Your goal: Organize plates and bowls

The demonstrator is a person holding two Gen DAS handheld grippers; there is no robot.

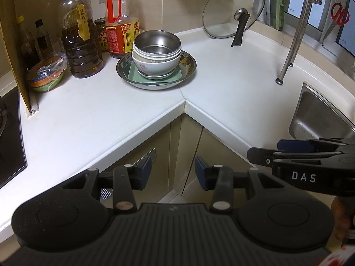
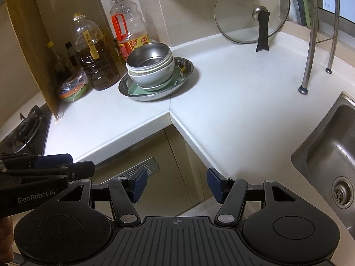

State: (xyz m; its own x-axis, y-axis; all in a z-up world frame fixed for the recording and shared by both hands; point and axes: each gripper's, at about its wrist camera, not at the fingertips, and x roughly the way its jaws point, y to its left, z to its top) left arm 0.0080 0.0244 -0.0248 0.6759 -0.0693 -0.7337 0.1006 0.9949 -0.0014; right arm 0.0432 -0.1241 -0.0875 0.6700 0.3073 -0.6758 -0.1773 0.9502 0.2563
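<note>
Corner counter, dishes stacked at 11 o'clock, both tongs empty.

White L-shaped counter point(image 1: 93, 115) met beige tile walls; a sink point(image 2: 328, 155) lay at 3 o'clock. The steel bowl point(image 1: 156, 42) topped nested bowls point(image 1: 155, 64) on a green plate point(image 1: 177, 75) in a steel dish point(image 1: 124, 68). The left gripper point(image 1: 173, 173) stood narrowly parted, the right gripper point(image 2: 177, 185) wider. Bottle labels were mostly illegible; "DAS" and "GenRobot.AI" were readable. The stove point(image 2: 24, 130) was cut off.

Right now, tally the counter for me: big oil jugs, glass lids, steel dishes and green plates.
Big oil jugs: 2
Glass lids: 1
Steel dishes: 2, a bowl and a plate
Green plates: 1
Total: 6
</note>
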